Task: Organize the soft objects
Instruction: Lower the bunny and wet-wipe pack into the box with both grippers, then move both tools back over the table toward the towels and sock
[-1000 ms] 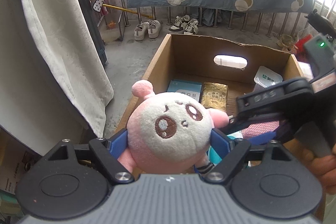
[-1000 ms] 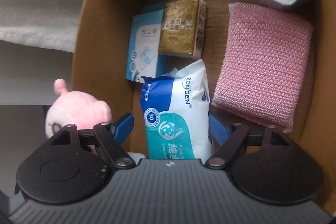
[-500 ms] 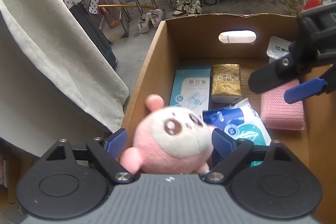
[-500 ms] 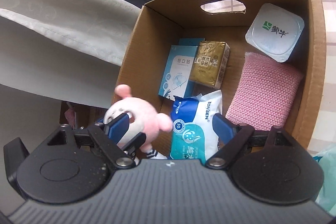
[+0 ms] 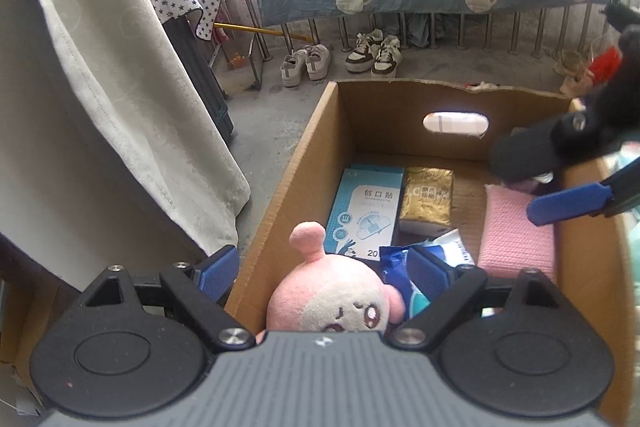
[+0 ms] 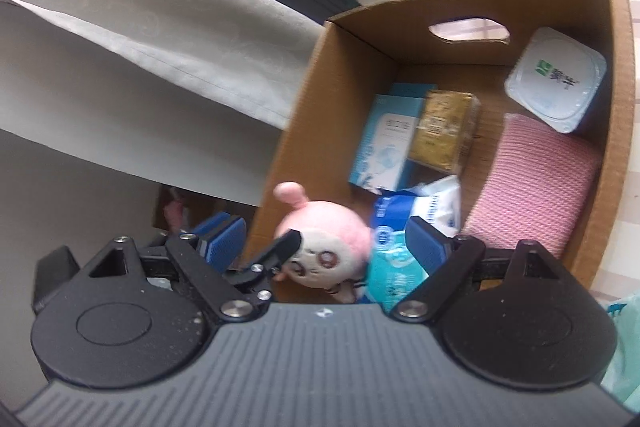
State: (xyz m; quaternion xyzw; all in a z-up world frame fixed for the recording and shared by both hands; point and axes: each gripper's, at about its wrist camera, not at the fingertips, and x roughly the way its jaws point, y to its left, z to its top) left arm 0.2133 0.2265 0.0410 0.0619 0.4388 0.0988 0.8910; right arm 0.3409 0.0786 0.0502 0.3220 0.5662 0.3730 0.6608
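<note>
Fuzzy cloth plush toy (image 5: pixel 340 303); matt cardboard box (image 5: pixel 288 195)

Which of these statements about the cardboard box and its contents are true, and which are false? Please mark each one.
1. The pink plush toy lies inside the cardboard box. True.
2. The left gripper is clamped on the plush toy. False: its jaws stand open, clear of the toy.
3. The pink sponge lies along the right wall of the box. True.
4. The gold packet rests on top of the pink sponge. False: it sits beside the blue box, apart from the sponge.
5. The right gripper is open. True.
</note>
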